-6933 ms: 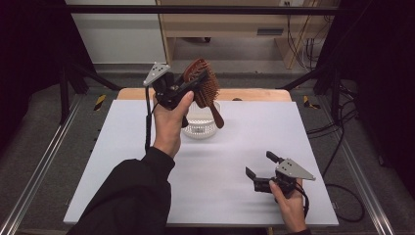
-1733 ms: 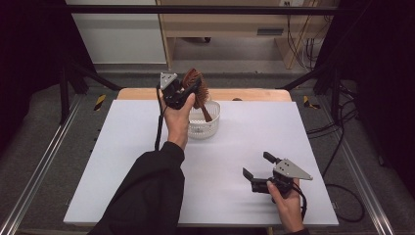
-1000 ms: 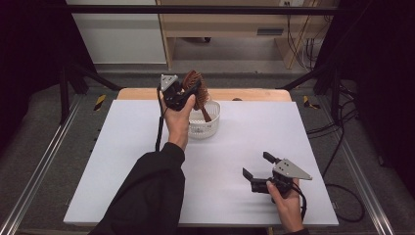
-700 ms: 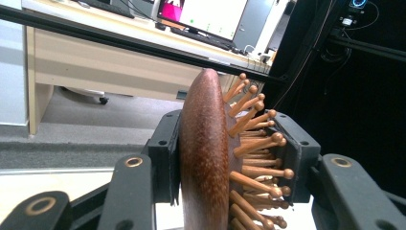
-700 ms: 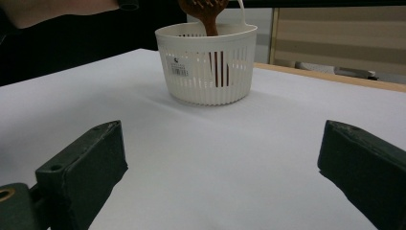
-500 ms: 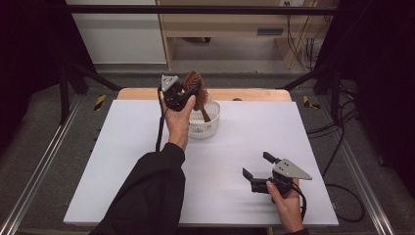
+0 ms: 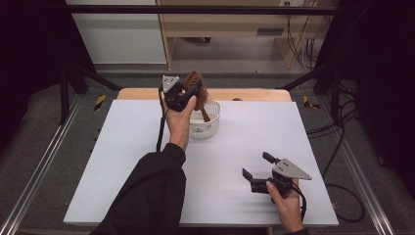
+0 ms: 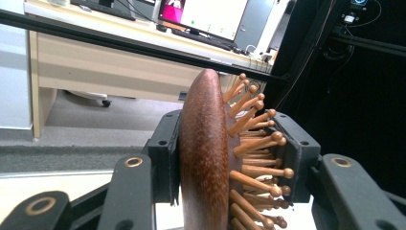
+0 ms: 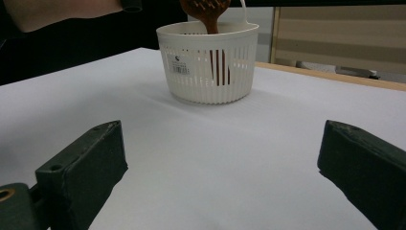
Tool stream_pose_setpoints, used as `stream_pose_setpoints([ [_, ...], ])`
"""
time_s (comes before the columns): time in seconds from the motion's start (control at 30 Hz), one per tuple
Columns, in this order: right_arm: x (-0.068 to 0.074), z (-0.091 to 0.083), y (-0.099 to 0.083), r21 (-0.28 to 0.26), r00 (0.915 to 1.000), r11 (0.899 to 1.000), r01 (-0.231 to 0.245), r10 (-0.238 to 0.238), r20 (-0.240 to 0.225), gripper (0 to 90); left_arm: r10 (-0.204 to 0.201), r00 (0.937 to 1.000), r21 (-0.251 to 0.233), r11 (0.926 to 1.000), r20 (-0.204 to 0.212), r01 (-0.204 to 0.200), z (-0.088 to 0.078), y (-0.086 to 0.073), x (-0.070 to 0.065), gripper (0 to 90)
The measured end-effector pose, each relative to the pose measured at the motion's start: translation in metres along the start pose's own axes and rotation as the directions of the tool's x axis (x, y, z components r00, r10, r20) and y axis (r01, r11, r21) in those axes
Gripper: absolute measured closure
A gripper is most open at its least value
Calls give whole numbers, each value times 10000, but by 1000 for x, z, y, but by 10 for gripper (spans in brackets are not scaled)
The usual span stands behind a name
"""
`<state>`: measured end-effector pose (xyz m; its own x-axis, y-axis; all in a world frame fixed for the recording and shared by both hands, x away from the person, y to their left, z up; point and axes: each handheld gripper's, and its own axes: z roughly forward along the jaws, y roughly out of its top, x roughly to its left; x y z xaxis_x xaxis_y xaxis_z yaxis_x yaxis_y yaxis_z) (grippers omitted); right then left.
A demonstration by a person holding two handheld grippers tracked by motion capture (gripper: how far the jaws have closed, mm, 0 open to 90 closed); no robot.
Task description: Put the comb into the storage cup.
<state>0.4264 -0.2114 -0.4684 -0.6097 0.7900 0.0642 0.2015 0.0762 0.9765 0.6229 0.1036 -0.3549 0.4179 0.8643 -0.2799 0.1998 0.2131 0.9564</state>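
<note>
Your wooden hairbrush (image 7: 195,84) stands with its handle down inside the white basket (image 7: 209,128) at the table's (image 7: 122,161) far edge; your left gripper (image 7: 183,93) pinches its head. Your right gripper (image 7: 255,169) rests spread wide, well apart, near you.

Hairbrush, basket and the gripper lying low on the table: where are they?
hairbrush (image 8: 203,153), left gripper view, wooden back.
basket (image 9: 210,72), right gripper view, slotted wall.
right gripper (image 7: 255,168), high view, between its open jaws.
</note>
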Motion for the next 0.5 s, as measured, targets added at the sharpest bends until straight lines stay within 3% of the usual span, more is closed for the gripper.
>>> stream_pose_setpoints([
  [0.5,0,0,0,37,10000,10000,-1,1,-10,31,-145,9999,5,9999,-89,145,0,-7,4,507],
])
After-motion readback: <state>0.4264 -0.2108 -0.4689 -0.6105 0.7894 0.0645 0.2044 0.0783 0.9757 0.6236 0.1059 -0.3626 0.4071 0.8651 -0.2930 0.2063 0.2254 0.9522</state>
